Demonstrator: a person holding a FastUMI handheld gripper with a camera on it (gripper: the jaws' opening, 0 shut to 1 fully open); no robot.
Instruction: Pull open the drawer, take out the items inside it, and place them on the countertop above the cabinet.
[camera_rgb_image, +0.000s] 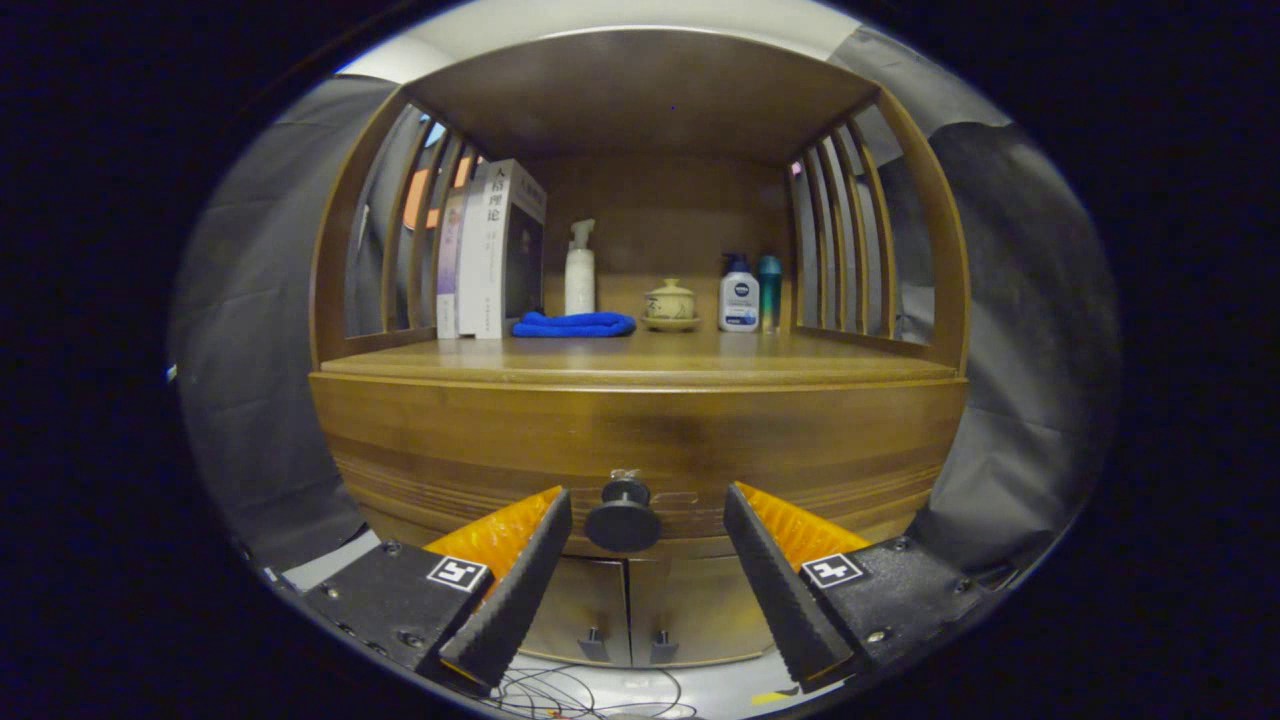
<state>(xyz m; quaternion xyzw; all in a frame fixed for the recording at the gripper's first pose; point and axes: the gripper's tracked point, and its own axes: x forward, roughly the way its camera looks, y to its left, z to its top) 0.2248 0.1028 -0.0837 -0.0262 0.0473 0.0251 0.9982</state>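
Tongs (648, 520) spread wide, I square up to the shut drawer (640, 440), its round knob (622, 518) centred between my fingers at twelve o'clock, ready to be pinched; the countertop (700, 360) above keeps bare room before its books (495, 250).

The gripper (648, 520) has its fingers spread wide, the dark round knob (622, 517) of the shut drawer (640, 440) between them, seemingly untouched. On the countertop (640, 362) above, toward its back edge, stand books (497, 250), a blue cloth (575, 324), bottles and a lidded cup (670, 302).
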